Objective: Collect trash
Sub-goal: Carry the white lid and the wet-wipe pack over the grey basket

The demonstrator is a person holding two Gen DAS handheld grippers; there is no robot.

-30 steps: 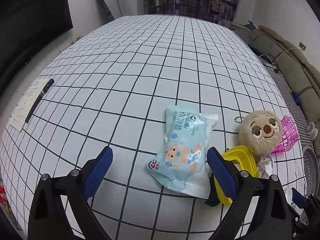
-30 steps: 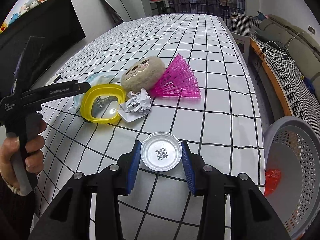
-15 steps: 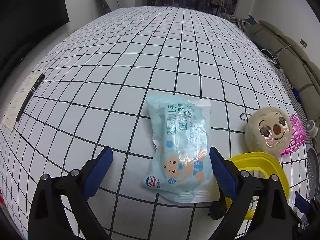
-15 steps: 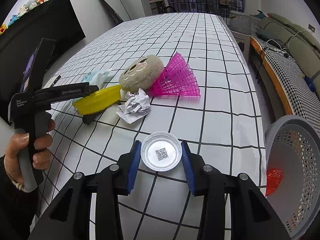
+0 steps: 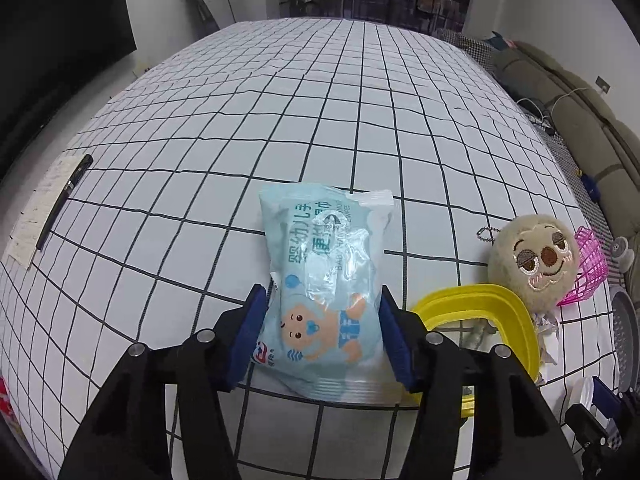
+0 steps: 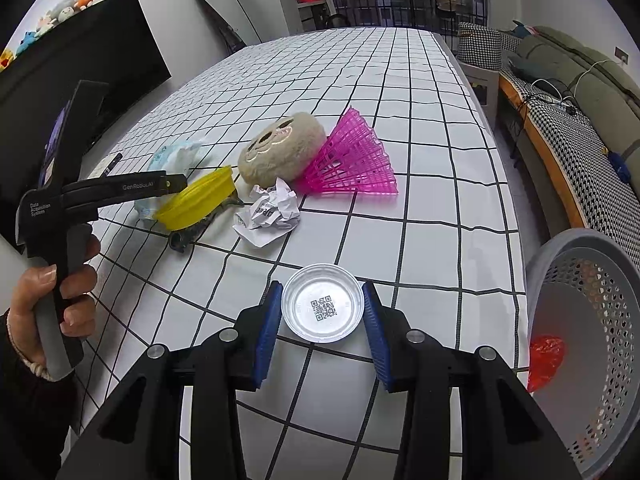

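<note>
In my left wrist view, the left gripper reaches forward from the bottom of the frame, level over the worktop, its jaws clamped on the lower half of one pale blue wipes packet. The packet is soft plastic printed with a cartoon baby, and its upper end lies toward the frame centre. At far left one black pen lies on a paper slip. Right of the jaws I see one yellow lid, then one beige plush face with a ball chain, and a pink fan at the right edge.

In my right wrist view, my left hand at the left edge grips the handle of the left gripper, which points toward the frame centre. The lid is tilted on edge just right of its tip, with the packet behind it. One crumpled paper ball lies just right of the lid, the plush behind it, and the fan touches the plush's right side. At bottom centre the right gripper comes up from the lower edge, its jaws closed against both sides of one small round foil dish bearing a QR code, low over the worktop; I cannot tell whether it is lifted. At the right edge one grey perforated basket holds one red scrap.
</note>
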